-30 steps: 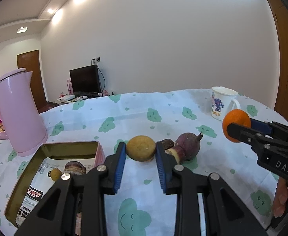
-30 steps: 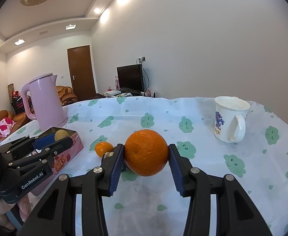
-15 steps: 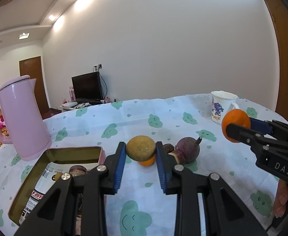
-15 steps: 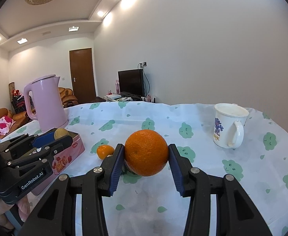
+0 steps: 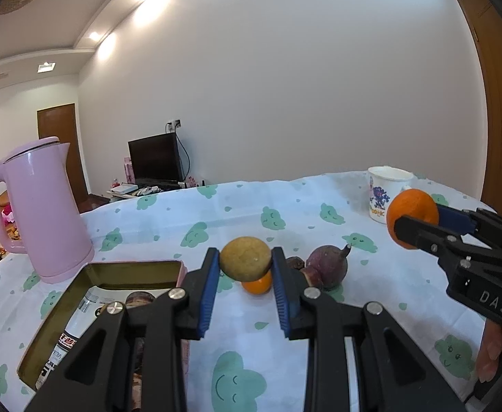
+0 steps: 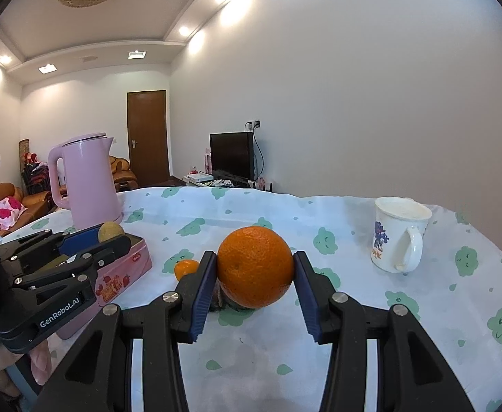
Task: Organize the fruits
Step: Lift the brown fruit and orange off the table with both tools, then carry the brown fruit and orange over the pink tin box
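I am clamping my left gripper (image 5: 245, 269) on a round, dull yellow-brown fruit (image 5: 245, 258), its blue pads pressing both sides and holding it above the white tablecloth with green cloud faces (image 5: 285, 213). My right gripper (image 6: 255, 276) is squeezing a large, bright orange (image 6: 255, 266) in the same way, lifted clear of the cloth. Below and behind the yellow-brown fruit, a small orange mandarin (image 5: 258, 283) is lying on the cloth, and just to its right a dark purple, stemmed fruit (image 5: 328, 265) is sitting beside a smaller brown piece (image 5: 294, 262). To my left, an open rectangular tin with pink sides (image 5: 106, 274) is resting on the table, with printed paper and a dark fruit inside. A tall pink electric kettle (image 5: 41, 206) is standing behind the tin, and a white mug with a blue cartoon print (image 6: 400, 233) is standing well apart on the right.
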`<state>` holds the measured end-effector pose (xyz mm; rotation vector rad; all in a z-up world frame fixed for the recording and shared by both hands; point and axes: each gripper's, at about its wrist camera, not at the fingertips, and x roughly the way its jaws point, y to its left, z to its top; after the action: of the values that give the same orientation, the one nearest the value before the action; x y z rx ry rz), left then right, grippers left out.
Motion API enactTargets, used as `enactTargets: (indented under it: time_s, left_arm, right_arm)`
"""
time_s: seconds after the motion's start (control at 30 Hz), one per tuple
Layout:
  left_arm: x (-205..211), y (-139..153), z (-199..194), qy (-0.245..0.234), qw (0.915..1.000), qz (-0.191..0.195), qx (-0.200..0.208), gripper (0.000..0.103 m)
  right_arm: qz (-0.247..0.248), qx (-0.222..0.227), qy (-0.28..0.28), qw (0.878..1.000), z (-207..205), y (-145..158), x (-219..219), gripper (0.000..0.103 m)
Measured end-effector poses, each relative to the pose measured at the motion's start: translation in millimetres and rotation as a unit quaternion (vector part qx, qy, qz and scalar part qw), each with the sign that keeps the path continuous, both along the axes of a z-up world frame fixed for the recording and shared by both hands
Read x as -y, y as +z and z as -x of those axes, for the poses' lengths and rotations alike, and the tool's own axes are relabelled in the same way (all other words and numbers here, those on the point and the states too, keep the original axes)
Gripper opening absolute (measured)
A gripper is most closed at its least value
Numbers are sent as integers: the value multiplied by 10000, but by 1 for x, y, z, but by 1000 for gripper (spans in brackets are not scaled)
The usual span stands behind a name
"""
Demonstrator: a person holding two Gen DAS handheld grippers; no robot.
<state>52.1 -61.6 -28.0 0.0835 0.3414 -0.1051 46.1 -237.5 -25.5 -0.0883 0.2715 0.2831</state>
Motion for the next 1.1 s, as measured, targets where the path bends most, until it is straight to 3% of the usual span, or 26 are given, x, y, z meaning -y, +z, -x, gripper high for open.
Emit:
enactTargets:
  time_s: [1.1]
  left_arm:
    - [-38,-2,11,279,9994,113,-152,31]
  right_arm:
    - [52,-255,315,9992,-5,-4,-52,47]
